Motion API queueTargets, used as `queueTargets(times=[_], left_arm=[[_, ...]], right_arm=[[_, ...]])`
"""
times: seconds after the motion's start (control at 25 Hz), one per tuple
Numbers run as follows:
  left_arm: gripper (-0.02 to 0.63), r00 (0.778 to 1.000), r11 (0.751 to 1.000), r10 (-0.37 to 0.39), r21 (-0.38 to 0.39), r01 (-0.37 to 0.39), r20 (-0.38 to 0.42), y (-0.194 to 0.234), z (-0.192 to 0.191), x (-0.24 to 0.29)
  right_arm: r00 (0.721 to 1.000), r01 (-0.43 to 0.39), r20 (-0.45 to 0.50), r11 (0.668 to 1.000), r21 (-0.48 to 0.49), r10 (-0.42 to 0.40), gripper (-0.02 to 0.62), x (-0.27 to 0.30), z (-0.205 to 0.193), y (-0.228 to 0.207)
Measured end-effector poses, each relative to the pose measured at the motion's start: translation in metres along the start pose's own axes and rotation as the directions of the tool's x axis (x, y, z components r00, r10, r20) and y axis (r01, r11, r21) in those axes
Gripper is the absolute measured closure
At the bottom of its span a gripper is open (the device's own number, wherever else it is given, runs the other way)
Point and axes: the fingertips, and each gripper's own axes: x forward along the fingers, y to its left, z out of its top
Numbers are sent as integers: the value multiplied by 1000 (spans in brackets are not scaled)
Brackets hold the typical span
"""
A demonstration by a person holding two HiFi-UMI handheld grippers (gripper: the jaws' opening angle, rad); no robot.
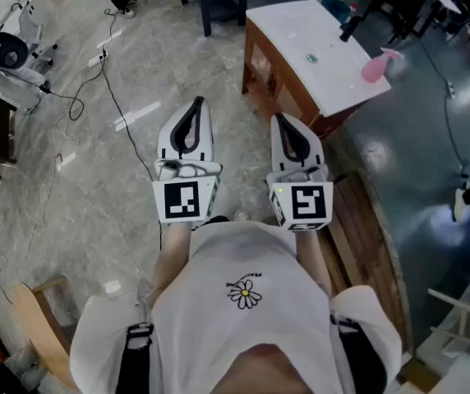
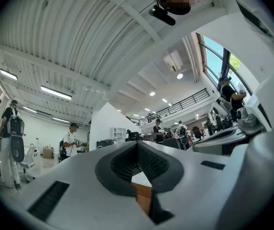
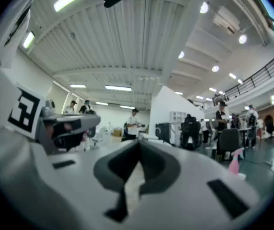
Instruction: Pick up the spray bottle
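Note:
A pink spray bottle (image 1: pixel 375 66) stands near the right edge of a white-topped wooden table (image 1: pixel 301 35), far ahead of both grippers. In the right gripper view the bottle (image 3: pixel 234 163) shows small at the far right. My left gripper (image 1: pixel 198 105) and right gripper (image 1: pixel 279 119) are held side by side close to the person's chest, over the floor, pointing toward the table. Both have their jaws together with nothing between them. In the left gripper view the left gripper (image 2: pixel 138 143) shows shut, and the right gripper (image 3: pixel 138 143) likewise in its own view.
A black stand (image 1: pixel 352 21) and a small green item (image 1: pixel 311 57) are on the table. Wooden planks (image 1: pixel 366 228) lie on the floor at the right. Cables (image 1: pixel 95 72) run across the tiled floor at the left. People stand in the background (image 2: pixel 71 140).

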Motion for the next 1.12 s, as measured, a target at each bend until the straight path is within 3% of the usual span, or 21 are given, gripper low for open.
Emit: queueTargets(times=[0.52, 0.8, 1.12], left_arm=[[588, 1000, 1000, 10, -15, -10, -3, -3, -8, 16], [588, 1000, 1000, 5, -11, -5, -26, -13, -15, 21], [588, 1000, 1000, 2, -22, -3, -27, -13, -23, 36]], right_arm=[[1000, 6, -12, 1000, 13, -6, 566, 10, -9, -18], [998, -67, -5, 997, 45, 67, 565, 12, -13, -19], [997, -65, -32, 997, 42, 66, 566, 15, -24, -26]])
